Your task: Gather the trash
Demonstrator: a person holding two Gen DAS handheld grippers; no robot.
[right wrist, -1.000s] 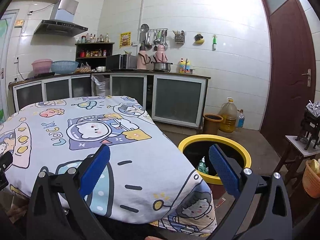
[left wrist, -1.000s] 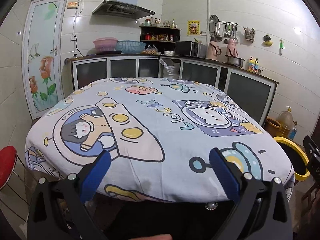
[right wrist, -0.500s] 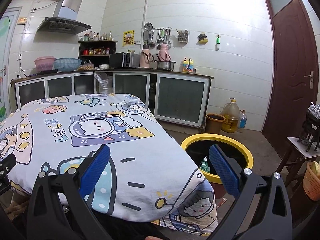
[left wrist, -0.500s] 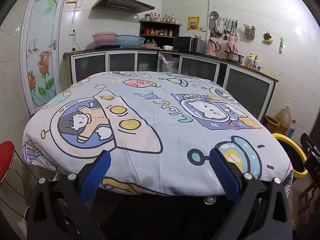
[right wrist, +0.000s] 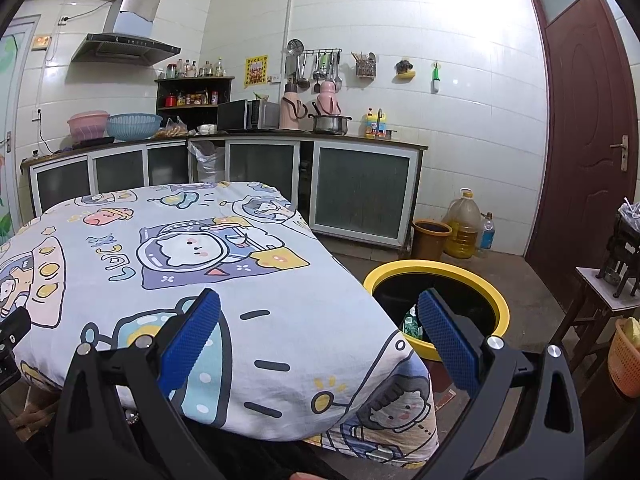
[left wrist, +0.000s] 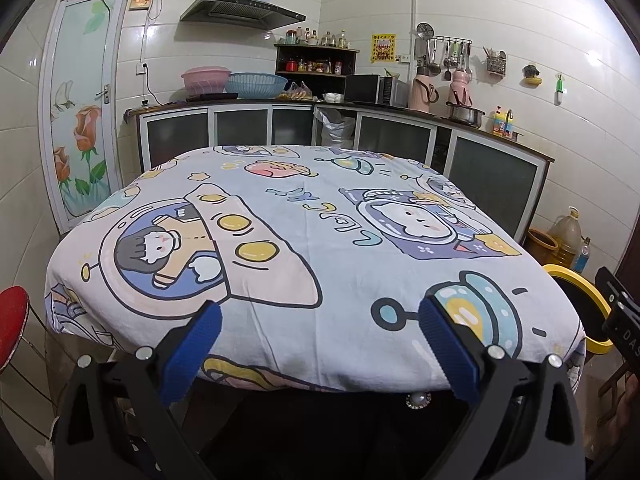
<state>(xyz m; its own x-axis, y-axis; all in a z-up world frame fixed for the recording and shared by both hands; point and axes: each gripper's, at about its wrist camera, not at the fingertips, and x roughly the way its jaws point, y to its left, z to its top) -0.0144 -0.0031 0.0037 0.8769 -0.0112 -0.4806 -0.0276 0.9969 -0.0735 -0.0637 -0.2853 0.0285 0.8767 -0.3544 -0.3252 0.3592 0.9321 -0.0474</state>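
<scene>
Broadly, a round surface (left wrist: 320,240) draped in a pale cartoon-astronaut cloth (right wrist: 168,264) fills both views, and nothing lies on top of the cloth. Behind it runs a dark kitchen counter (left wrist: 400,110) with frosted cabinet doors, carrying a microwave (left wrist: 374,89), pink and blue basins, two pink flasks and a steel pot. Next in size is the black trash bin with a yellow rim (right wrist: 492,292), standing on the floor just beside the right edge of the surface; a green-labelled bottle (right wrist: 410,322) lies inside it, so the trash that shows is already in the bin. In the left view only a slice of that rim (left wrist: 576,280) shows past the cloth's edge. Beyond the bin, near the wall, stand a brown bucket (right wrist: 430,238), a large oil jug (right wrist: 464,224) and a small blue-labelled bottle. The left tongs (left wrist: 320,322) hover at the near edge of the surface, spread wide, with nothing between the blue pads (left wrist: 200,340) and no contact with the cloth; they sit level and point across the surface toward the counter. The right tongs (right wrist: 320,310) are likewise spread wide and empty, held level over the near right corner of the cloth, with the right pad (right wrist: 444,332) seen in front of the bin's opening. A dark part of the right tool (left wrist: 618,308) shows at the right edge of the left view.
</scene>
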